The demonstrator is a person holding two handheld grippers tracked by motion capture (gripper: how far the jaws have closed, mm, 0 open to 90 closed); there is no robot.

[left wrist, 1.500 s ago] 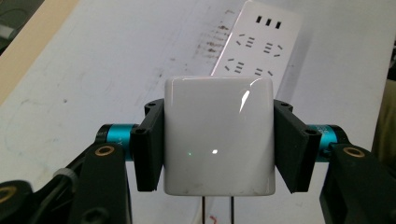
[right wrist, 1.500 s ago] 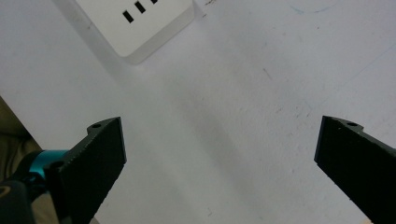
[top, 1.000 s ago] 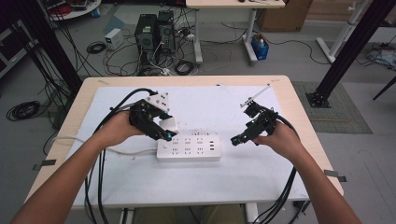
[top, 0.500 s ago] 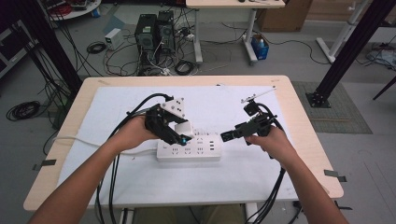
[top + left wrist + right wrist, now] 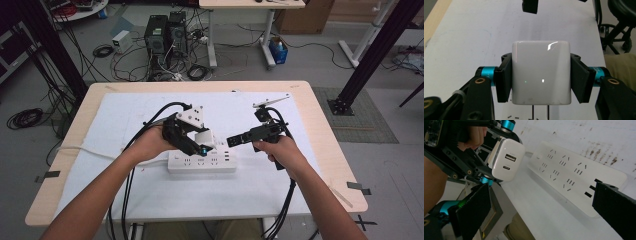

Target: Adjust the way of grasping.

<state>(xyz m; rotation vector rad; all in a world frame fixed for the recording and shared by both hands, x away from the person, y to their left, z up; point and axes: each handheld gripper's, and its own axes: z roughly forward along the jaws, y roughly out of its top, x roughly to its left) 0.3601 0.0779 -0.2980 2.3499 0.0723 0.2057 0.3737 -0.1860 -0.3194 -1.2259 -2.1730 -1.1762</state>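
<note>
Two jaws of the left gripper [image 5: 541, 82] clamp a glossy white cube charger [image 5: 541, 72], prongs aimed at the white plastic power strip [image 5: 202, 162]; right gripper [image 5: 541, 212] jaws apart, probably to steady it

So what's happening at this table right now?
A person works at the table with a pair of tongs in each hand. The left tongs are clamped on a white charger, its two prongs pointing down just above the white power strip; it isn't plugged in yet. The right tongs are open and hover over the strip's right end, holding nothing.
</note>
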